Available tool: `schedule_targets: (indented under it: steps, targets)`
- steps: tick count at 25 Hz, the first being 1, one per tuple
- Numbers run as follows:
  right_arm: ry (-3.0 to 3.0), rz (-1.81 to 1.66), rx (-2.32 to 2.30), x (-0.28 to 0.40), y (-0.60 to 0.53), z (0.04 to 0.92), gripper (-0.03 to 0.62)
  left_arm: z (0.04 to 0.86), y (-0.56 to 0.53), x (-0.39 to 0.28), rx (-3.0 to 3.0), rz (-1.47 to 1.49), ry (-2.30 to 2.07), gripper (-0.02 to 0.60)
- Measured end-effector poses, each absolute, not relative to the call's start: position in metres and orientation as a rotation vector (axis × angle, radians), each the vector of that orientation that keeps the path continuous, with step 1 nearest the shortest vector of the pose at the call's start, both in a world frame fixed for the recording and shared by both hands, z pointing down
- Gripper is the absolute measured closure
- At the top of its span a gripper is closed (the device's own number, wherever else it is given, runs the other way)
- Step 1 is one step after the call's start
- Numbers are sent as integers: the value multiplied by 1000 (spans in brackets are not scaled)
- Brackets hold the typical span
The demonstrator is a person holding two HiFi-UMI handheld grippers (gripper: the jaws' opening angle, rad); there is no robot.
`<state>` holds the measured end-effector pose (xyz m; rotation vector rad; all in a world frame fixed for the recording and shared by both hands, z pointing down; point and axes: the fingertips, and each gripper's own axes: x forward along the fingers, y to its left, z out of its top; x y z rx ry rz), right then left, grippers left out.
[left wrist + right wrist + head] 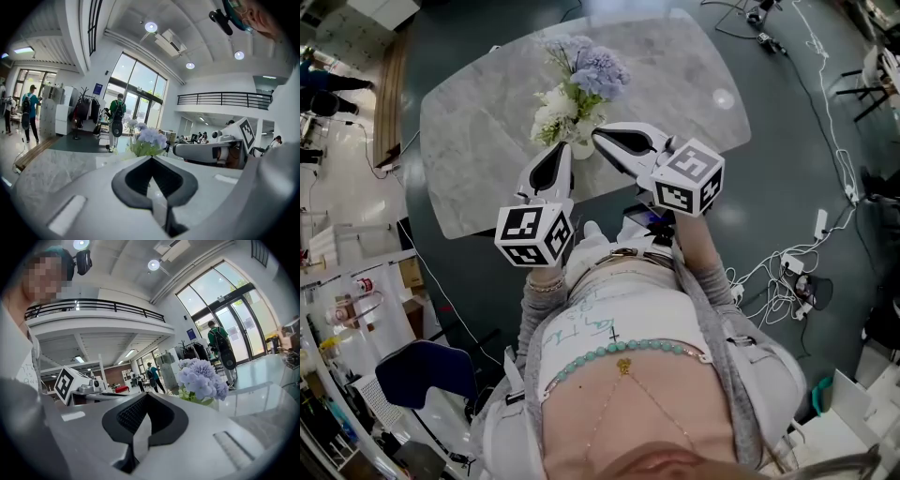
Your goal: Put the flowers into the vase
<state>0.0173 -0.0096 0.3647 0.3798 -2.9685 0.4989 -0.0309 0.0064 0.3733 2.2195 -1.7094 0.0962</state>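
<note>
A bunch of flowers stands on the marble table [478, 141], with lilac blooms [598, 73] at the back and white blooms [558, 105] in front. Its white vase [581, 148] is mostly hidden by the blooms and the grippers. My left gripper [555, 148] hangs just left of the vase base, jaws together and holding nothing. My right gripper [598, 136] is just to its right, also shut and empty. The flowers [149, 138] rise just beyond the left gripper's tips [151, 158]. In the right gripper view the lilac blooms [202, 378] stand right of the shut tips [146, 394].
Dark floor surrounds the table. Cables and power strips [787, 272] lie on the floor at the right. A blue chair [427, 375] and shelving [347, 309] stand at the lower left. People [116, 117] walk far off by the glass doors.
</note>
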Motion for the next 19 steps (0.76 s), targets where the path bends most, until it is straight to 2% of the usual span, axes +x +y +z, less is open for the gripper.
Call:
schedule_targets:
  steps: [19]
  targets:
    - [-2957, 495, 320, 32, -6, 370, 569, 378, 6, -13, 2196, 100, -1722, 581]
